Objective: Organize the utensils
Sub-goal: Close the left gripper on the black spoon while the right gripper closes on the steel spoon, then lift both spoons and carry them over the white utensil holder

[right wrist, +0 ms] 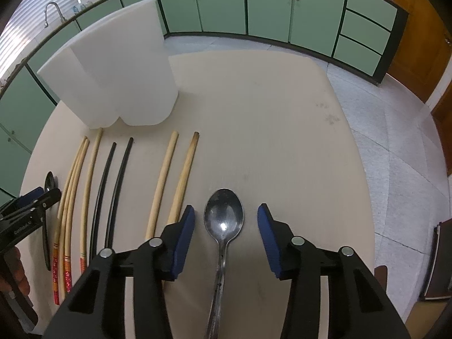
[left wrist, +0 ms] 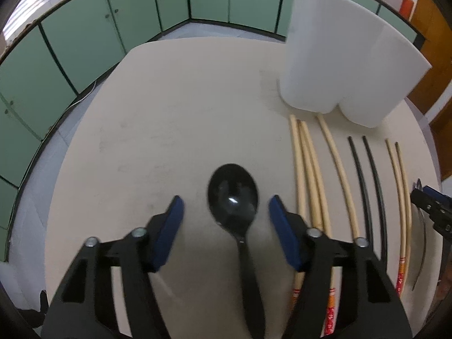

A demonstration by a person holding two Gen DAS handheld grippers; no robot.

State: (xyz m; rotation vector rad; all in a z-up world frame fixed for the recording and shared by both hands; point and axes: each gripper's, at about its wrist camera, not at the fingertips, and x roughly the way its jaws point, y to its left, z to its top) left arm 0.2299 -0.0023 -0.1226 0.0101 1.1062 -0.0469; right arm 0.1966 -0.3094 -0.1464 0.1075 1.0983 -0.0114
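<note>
I see my left gripper with its blue-padded fingers spread apart, straddling the glossy black plastic spoon that lies flat on the beige table. My right gripper is likewise spread wide around the worn metal spoon. Between the spoons lie bamboo chopsticks and black chopsticks, near the white plastic two-compartment holder.

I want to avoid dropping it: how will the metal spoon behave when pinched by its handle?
The metal spoon looks stiff and probably bowl-heavy, so it may tilt. Its shiny, thin handle seems slippery between the right hand-held gripper pads.
</note>
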